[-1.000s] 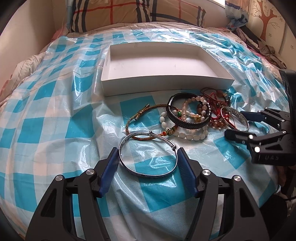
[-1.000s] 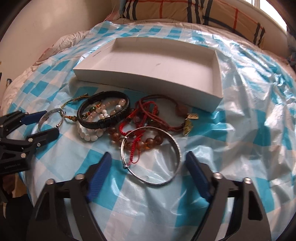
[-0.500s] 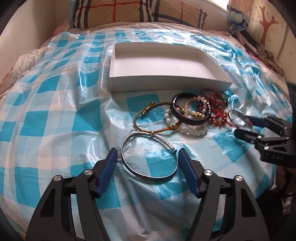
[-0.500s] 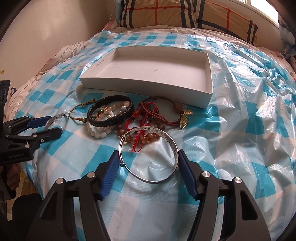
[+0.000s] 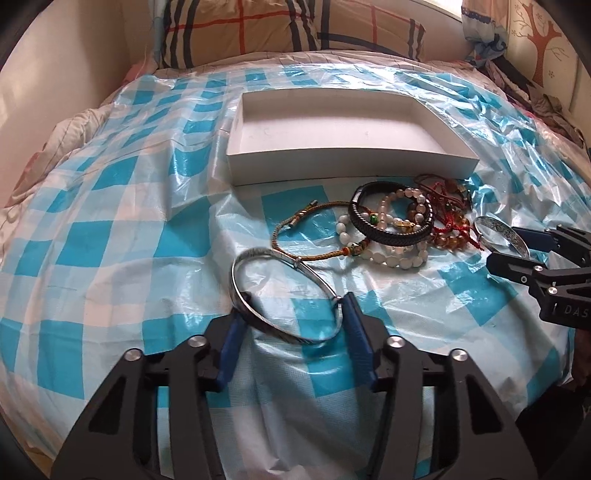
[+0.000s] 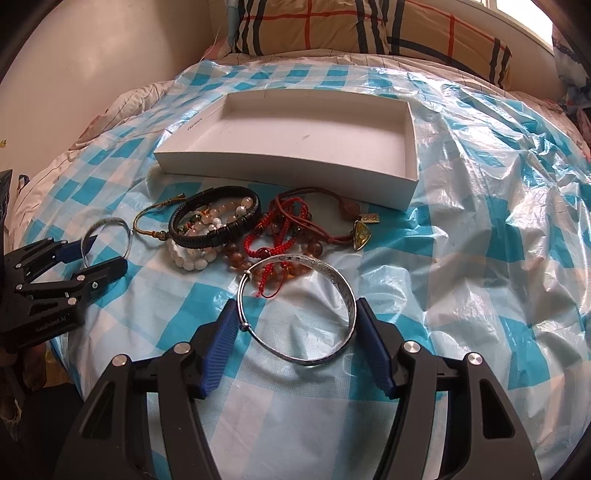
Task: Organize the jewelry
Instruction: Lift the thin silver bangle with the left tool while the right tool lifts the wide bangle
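My left gripper (image 5: 291,317) is shut on a thin silver bangle (image 5: 258,317), lifted and tilted above the sheet. My right gripper (image 6: 297,321) is shut on a wide silver bangle (image 6: 332,273), also lifted; a red cord (image 6: 267,288) hangs across it. A pile of jewelry lies in front of an empty white box (image 5: 340,162) (image 6: 284,173): a black braided bracelet (image 5: 391,232) (image 6: 218,229), white bead bracelets (image 5: 391,260), a gold cord bracelet (image 5: 295,221), red cords and amber beads (image 6: 280,229). Each gripper shows in the other's view (image 5: 517,251) (image 6: 92,258).
A blue-and-white checked plastic sheet (image 6: 480,258) covers the bed. A plaid pillow (image 5: 258,33) lies at the head. A wall (image 6: 92,55) runs along the left. Clothes (image 5: 546,107) lie at the far right.
Both grippers have closed on their bangles and lifted them off the sheet; the bangles now tilt up between the blue pads. Both views have pulled back a little.
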`<state>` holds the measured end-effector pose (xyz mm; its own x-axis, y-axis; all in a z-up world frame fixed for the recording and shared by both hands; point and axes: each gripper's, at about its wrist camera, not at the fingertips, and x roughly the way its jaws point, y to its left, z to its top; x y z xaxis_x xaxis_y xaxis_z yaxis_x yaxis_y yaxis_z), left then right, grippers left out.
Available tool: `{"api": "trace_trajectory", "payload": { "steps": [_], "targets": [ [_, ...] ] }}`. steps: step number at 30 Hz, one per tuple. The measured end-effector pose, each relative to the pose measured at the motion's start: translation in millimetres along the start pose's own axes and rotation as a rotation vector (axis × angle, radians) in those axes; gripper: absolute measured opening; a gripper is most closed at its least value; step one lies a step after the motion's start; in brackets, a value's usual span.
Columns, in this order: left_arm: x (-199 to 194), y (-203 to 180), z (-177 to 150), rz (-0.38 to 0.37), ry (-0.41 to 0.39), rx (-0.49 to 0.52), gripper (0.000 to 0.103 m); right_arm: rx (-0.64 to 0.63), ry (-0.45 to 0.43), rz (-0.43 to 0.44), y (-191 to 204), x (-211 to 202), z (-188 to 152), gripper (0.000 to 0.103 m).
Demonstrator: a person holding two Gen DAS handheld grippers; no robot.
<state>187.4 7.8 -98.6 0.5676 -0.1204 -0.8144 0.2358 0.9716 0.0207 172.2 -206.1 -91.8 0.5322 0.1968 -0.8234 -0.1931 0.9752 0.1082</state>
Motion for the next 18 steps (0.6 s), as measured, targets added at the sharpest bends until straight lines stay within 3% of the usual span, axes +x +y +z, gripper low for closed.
{"api": "trace_trajectory", "payload": {
  "steps": [4, 5, 6, 7, 8, 10, 11, 12, 15, 18],
  "targets": [
    [-2, 6, 0, -0.02, 0.001, -0.021, 0.045, -0.003, 0.022, -0.019, 0, 6, -4, 0.062],
    [-2, 6, -1, -0.008, -0.002, -0.019, 0.053, -0.002, 0.024, -0.024, 0, 7, -4, 0.063],
    [-3, 5, -2, 0.014, -0.011, -0.018, 0.072, -0.005, 0.026, -0.031, 1, 7, -4, 0.065],
    [-3, 5, -2, 0.031, -0.02, -0.017, 0.081, -0.009, 0.027, -0.037, 1, 8, -4, 0.066],
    [-4, 3, -3, 0.045, -0.033, -0.012, 0.088, -0.01, 0.028, -0.04, 2, 9, -4, 0.067],
    [0, 0, -3, 0.034, -0.023, 0.008, 0.088, -0.017, 0.03, -0.044, 3, 10, -5, 0.067],
    [4, -2, -4, 0.015, -0.012, 0.018, 0.081, -0.019, 0.029, -0.043, 3, 11, -5, 0.066],
    [7, -3, -4, -0.014, 0.001, 0.019, 0.065, -0.021, 0.03, -0.041, 3, 11, -5, 0.064],
    [7, -2, -3, 0.002, -0.006, 0.011, 0.047, -0.023, 0.028, -0.043, 4, 11, -6, 0.062],
    [5, 8, -2, -0.016, -0.009, -0.03, 0.035, -0.022, 0.026, -0.042, 5, 11, -6, 0.062]
  ]
}}
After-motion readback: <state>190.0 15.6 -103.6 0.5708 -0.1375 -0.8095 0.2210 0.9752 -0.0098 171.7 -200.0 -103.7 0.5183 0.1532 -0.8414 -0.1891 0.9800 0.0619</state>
